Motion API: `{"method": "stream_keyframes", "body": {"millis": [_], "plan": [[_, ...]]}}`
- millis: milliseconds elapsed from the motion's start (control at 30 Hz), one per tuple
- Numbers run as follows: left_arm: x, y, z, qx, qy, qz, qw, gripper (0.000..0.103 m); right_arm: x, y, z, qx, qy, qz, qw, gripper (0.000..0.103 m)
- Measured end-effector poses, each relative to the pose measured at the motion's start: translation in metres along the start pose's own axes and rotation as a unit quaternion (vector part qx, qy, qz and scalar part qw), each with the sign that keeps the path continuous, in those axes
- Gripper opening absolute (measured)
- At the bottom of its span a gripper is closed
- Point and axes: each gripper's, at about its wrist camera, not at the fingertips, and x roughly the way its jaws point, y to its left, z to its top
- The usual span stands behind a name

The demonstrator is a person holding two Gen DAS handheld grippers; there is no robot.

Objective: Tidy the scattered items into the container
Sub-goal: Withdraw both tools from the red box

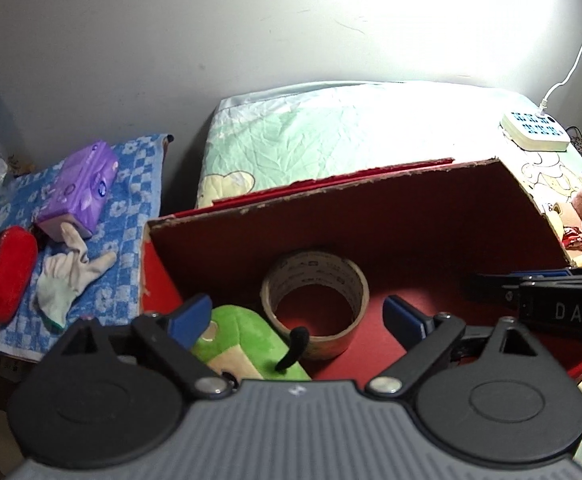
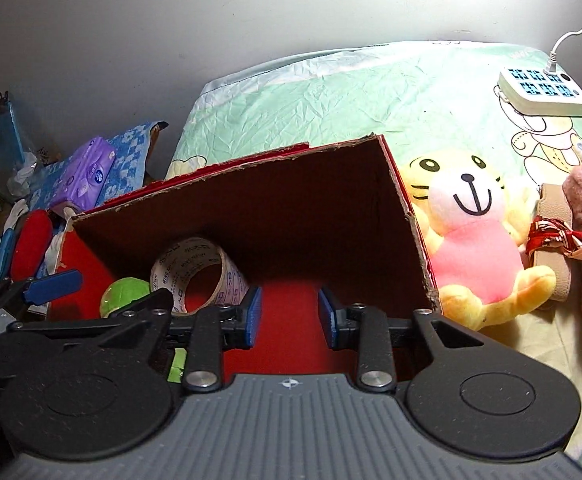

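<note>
Hovering over red box point(image 2: 227, 196), both empty: left gripper point(image 1: 297, 318) wide open, right gripper point(image 2: 289, 316) open. Yellow tiger toy point(image 2: 471, 236) sits outside, right of box, nearer right gripper.

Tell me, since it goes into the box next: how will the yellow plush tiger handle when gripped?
The yellow plush tiger looks soft and stuffed, so it will probably squash between the fingers and feel light. Its limbs will likely flop. It sits beside the red box, unlikely to roll.

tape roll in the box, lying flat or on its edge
On its edge: the tape roll shows its open core sideways, resting on the box floor.
</note>
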Motion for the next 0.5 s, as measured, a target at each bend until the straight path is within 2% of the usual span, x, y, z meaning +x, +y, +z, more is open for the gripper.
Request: {"method": "stream_keyframes", "body": {"millis": [133, 233, 367, 500], "plan": [[-0.011, -0.004, -0.007, -0.003, -0.013, 0.001, 0.9999, 0.094, -0.011, -0.002, -0.005, 0.011, -0.005, 0.015, 1.0, 0.033], [-0.022, -0.009, -0.009, 0.005, -0.031, 0.013, 0.9994, 0.098, -0.021, -0.005, -0.007, 0.015, -0.014, 0.022, 1.0, 0.033], [-0.032, -0.011, -0.013, 0.006, -0.047, 0.026, 0.9985, 0.098, -0.03, -0.01, -0.011, 0.019, -0.023, 0.032, 0.999, 0.033], [-0.037, -0.013, -0.018, 0.005, -0.048, 0.036, 0.9982, 0.1, -0.036, -0.013, -0.016, 0.019, -0.021, 0.044, 0.999, 0.033]]}}
